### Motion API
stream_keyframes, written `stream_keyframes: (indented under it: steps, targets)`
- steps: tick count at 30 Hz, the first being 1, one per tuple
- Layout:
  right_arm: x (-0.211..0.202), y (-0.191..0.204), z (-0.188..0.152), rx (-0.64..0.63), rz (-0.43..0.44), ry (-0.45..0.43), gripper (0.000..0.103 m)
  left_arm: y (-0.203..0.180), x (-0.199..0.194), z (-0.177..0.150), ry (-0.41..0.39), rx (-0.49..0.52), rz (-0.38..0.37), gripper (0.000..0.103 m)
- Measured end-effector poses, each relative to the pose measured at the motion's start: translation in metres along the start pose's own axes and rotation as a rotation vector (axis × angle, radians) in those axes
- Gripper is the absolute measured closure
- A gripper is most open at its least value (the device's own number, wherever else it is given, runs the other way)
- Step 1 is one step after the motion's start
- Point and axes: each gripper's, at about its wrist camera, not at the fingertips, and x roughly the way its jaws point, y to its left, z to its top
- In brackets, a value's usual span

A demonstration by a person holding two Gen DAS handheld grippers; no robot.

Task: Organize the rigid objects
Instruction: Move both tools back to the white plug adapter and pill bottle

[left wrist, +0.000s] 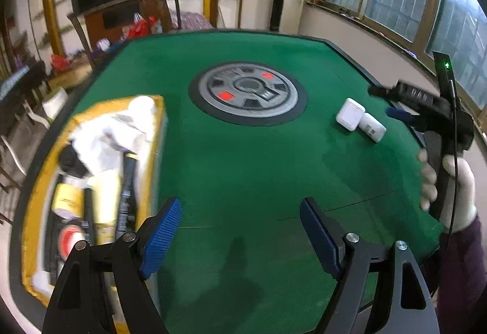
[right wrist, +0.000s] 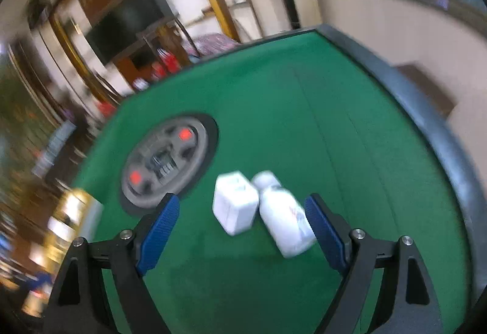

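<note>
A white square box (left wrist: 350, 114) and a white bottle (left wrist: 373, 127) lie side by side on the green table (left wrist: 243, 166) at the right. In the right wrist view the box (right wrist: 236, 206) and the bottle (right wrist: 284, 218) lie just ahead of my right gripper (right wrist: 243, 230), which is open and empty; the bottle is close to its right finger. My left gripper (left wrist: 240, 236) is open and empty over bare felt. A yellow box (left wrist: 91, 175) at the left holds several items: tape rolls, a black tool, white wrapping. The right gripper body (left wrist: 426, 108) shows beside the white items.
A round grey control hub (left wrist: 248, 92) sits in the table's middle. The table has a dark raised rim (right wrist: 426, 127). Chairs, shelves and a TV stand beyond the far edge; windows are on the right.
</note>
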Motion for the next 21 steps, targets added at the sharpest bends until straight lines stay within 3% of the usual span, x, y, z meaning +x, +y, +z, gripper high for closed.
stream_keyframes:
  steps: [2,7,10,11,13,16,21]
  targets:
    - [0.011,-0.013,0.009,0.046,0.127,0.021,0.019,-0.003,0.009,0.003,0.03,-0.023,-0.026,0.02]
    - [0.048,-0.006,0.02,0.02,0.262,0.112,0.019,-0.013,0.02,0.005,0.046,-0.033,-0.038,0.02]
    - [0.058,0.006,0.011,0.009,0.483,0.247,0.018,-0.017,0.022,0.005,0.051,-0.024,-0.034,0.02]
    - [0.057,0.012,0.006,0.005,0.595,0.298,0.018,-0.018,0.023,0.005,0.05,-0.019,-0.034,0.02]
    - [0.047,0.023,0.002,-0.029,0.708,0.329,0.017,-0.021,0.024,0.006,0.043,-0.006,-0.022,0.02]
    - [0.027,0.022,0.005,-0.036,0.71,0.258,0.017,-0.028,0.031,0.011,0.042,0.011,-0.016,0.02]
    - [0.019,-0.006,0.014,0.035,0.499,0.151,0.017,-0.052,0.057,0.027,0.045,0.09,-0.011,0.02]
